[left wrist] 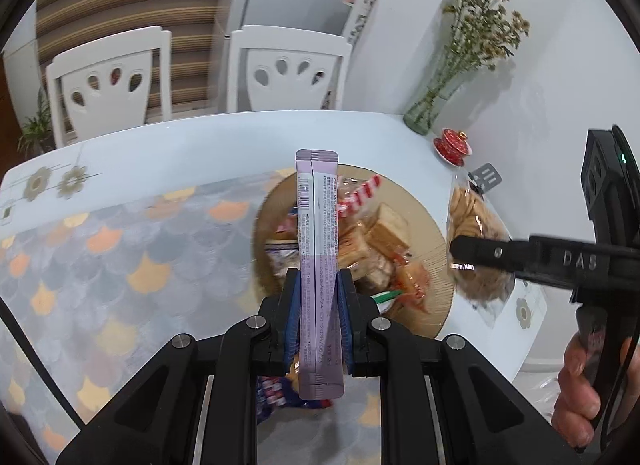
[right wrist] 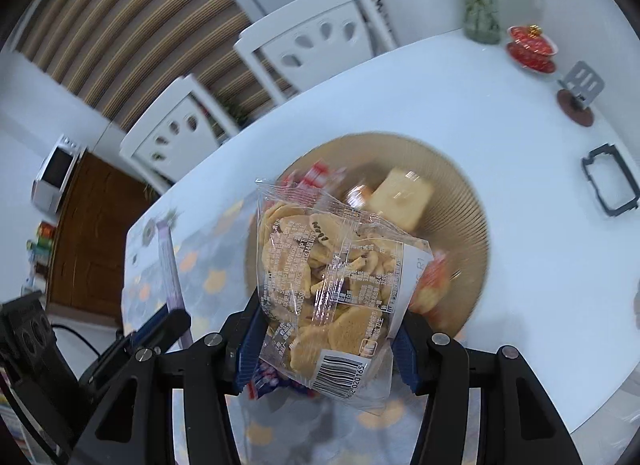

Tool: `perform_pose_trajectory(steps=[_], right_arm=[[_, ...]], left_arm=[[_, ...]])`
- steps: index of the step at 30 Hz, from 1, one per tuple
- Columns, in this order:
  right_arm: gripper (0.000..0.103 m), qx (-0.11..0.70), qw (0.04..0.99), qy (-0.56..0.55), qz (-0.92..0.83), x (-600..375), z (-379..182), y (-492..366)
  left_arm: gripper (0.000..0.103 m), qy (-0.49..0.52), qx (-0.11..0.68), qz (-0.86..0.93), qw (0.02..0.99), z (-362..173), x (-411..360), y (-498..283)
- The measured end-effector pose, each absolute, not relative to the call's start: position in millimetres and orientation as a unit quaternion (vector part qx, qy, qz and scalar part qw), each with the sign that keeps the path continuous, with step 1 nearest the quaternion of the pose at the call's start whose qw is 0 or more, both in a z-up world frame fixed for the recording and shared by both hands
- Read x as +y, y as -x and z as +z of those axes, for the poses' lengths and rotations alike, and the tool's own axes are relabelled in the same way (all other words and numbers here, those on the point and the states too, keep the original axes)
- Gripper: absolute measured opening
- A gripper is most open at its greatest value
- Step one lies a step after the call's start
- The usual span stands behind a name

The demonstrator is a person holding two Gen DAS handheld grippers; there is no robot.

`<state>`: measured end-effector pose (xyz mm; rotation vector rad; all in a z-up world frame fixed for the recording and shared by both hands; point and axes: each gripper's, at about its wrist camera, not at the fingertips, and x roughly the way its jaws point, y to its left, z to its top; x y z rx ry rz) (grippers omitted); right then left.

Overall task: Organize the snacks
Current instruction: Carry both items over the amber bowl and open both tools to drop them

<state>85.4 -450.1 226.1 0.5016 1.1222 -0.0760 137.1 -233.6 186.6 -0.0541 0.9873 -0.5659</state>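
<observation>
Left wrist: fingers (left wrist: pixel 293 297) pinch lilac sachet (left wrist: pixel 319 265); right fingers (right wrist: pixel 406 357) clamp cookie bag (right wrist: pixel 332 285).

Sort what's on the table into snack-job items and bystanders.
Job: purple stick pack in left gripper; cookie bag in right gripper; tan plate of snacks.

Bystanders: flower vase, red lidded cup, grey stand, black frame.

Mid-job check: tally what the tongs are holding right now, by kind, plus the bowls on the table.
Purple stick sachets, in left tongs: 1
Clear cookie bags, in right tongs: 1
Tan snack bowls: 1
Total: 3
</observation>
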Motion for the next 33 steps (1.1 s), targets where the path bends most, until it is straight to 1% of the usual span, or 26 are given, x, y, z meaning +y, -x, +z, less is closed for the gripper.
perform_pose_trajectory(steps=[5,12,16,17,18,20,21,22,23,26,33], right_arm=[[0.054,0.521,0.819,-0.236,-0.049,-476,228,-97],[0.054,0.529,0.814,-0.233,-0.047,-483,215,-115],[0.054,0.529,0.813,-0.238,-0.041,-484,210,-124],[0.055,0.529,0.814,-0.238,-0.041,-484,208,-125],[0.058,0.529,0.814,-0.238,-0.039,-485,207,-128],[0.059,0.531,0.813,-0.236,-0.035,-484,205,-131],[0.059,0.533,0.812,-0.235,-0.034,-485,205,-132],[0.059,0.535,0.812,-0.233,-0.031,-485,205,-133],[0.059,0.536,0.812,-0.228,-0.031,-485,205,-133],[0.059,0.536,0.815,-0.216,-0.038,-485,206,-131],[0.059,0.544,0.806,-0.23,-0.043,-485,199,-121]], left_arm=[[0.015,0.02,0.47,-0.275,0.839,184,-255,-143],[0.015,0.018,0.481,-0.276,0.832,175,-274,-150],[0.017,0.016,0.489,-0.266,0.831,167,-282,-154],[0.017,0.015,0.491,-0.265,0.83,166,-283,-155],[0.018,0.016,0.494,-0.266,0.828,164,-284,-157],[0.031,0.028,0.505,-0.27,0.819,159,-283,-159],[0.045,0.038,0.512,-0.269,0.815,157,-281,-160],[0.057,0.049,0.515,-0.267,0.813,155,-277,-161],[0.059,0.06,0.514,-0.261,0.815,154,-272,-160],[0.059,0.065,0.515,-0.248,0.818,153,-261,-160],[0.059,0.066,0.521,-0.213,0.824,151,-231,-158]])
